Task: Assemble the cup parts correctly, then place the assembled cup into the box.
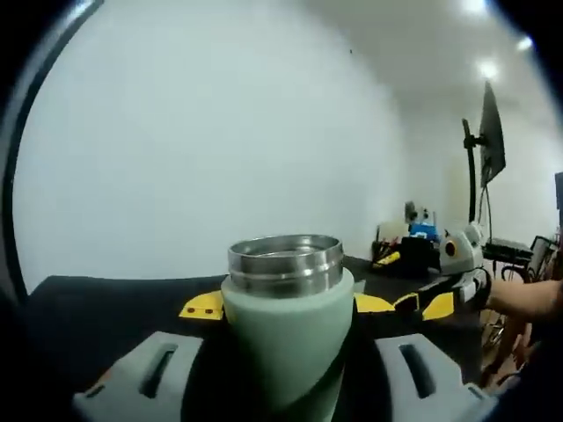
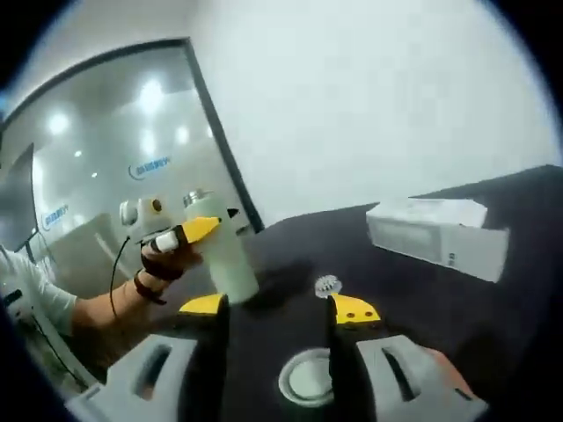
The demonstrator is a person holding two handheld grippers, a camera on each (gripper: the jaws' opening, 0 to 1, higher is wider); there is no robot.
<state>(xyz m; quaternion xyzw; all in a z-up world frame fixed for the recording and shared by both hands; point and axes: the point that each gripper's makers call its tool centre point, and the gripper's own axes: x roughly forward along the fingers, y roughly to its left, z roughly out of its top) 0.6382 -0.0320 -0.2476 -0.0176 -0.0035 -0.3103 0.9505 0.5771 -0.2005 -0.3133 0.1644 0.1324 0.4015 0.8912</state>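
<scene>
A pale green cup body (image 1: pixel 286 338) with a steel threaded rim stands upright between my left gripper's (image 1: pixel 288 304) yellow-tipped jaws, which are shut on it. In the right gripper view the same cup body (image 2: pixel 232 264) shows at the left, held by the left gripper (image 2: pixel 198 230) in a person's hand. My right gripper (image 2: pixel 280 308) is open just above the black table. A round white lid (image 2: pixel 308 378) lies low between its jaws, and a small silvery part (image 2: pixel 327 285) lies just beyond the tips. The right gripper (image 1: pixel 424 302) also appears at the right of the left gripper view.
A white box (image 2: pixel 435 230) lies on the black table (image 2: pixel 493 290) to the right. A glass partition (image 2: pixel 114 132) stands at the left. A monitor on a stand (image 1: pixel 488 145) and desk clutter (image 1: pixel 409 246) sit beyond the table.
</scene>
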